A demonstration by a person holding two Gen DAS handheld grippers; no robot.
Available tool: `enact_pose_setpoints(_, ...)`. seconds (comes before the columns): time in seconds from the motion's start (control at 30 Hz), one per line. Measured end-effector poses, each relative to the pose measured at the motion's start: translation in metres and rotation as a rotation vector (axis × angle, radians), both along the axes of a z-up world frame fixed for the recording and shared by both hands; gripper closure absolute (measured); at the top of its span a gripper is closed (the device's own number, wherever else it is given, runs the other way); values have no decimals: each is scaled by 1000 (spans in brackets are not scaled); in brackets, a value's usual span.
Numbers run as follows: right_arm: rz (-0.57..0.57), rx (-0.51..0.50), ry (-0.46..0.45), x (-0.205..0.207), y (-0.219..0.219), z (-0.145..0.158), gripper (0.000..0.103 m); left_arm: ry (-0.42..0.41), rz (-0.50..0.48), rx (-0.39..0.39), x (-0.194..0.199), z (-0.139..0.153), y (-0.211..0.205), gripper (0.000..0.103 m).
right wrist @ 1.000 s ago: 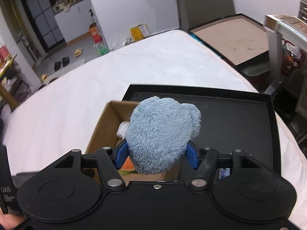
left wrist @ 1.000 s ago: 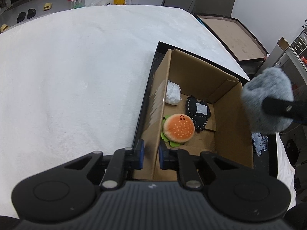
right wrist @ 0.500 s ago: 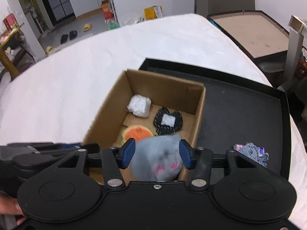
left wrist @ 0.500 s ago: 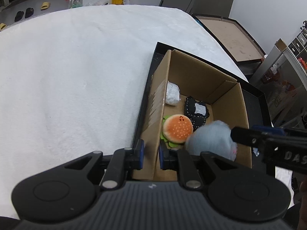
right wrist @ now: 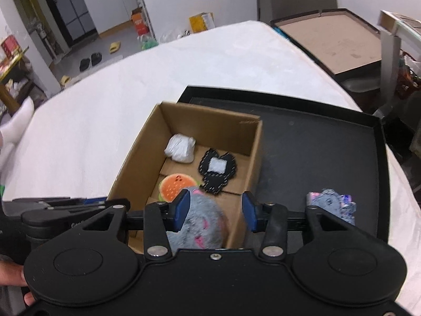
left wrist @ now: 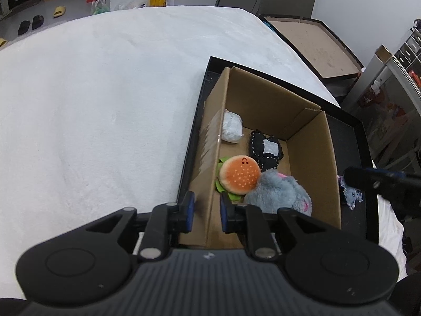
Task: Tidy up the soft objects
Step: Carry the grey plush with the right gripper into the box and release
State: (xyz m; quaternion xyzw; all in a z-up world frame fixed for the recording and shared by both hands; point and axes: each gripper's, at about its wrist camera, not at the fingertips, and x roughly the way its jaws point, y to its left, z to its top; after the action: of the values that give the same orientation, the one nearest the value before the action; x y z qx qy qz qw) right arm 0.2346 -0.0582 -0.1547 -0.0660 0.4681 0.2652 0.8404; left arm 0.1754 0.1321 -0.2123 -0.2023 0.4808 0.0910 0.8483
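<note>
An open cardboard box [left wrist: 310, 158] stands on a black tray [right wrist: 315, 144]. In it lie a burger plush [left wrist: 239, 176], a black cat-shaped patch [left wrist: 265, 148], a white bundle [left wrist: 231, 130] and a fluffy grey plush [left wrist: 279, 193] at the near end. My left gripper [left wrist: 206, 210] straddles the box's near left wall, one pad on each side, jaws just starting to open. My right gripper [right wrist: 215, 197] hovers over the near end of the box, jaws closing. The grey plush [right wrist: 200, 223] lies loose below them, clear of the right pad. A small blue-grey soft piece [right wrist: 331, 202] lies on the tray.
The tray sits on a wide white padded surface [left wrist: 105, 105]. A framed brown board [right wrist: 339, 34] and shelving stand beyond the far right edge. A person's hand [right wrist: 10, 276] shows at the lower left of the right wrist view.
The grey plush, held high in my right gripper a second ago, came down into the box and was let go. The right gripper has drawn back to the right. The left gripper stayed on the wall.
</note>
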Motion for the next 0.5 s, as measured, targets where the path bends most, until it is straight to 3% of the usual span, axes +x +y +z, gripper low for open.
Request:
enact_pose_setpoints(0.1, -32, 21, -8, 5, -16, 6, 59, 12, 3, 15, 2, 3, -3, 82)
enact_pose_setpoints(0.27, -81, 31, -7, 14, -42, 7, 58, 24, 12, 39, 4, 8, -10, 60)
enact_pose_setpoints(0.5, -133, 50, -4, 27, -73, 3, 43, 42, -6, 82, 10, 13, -24, 47)
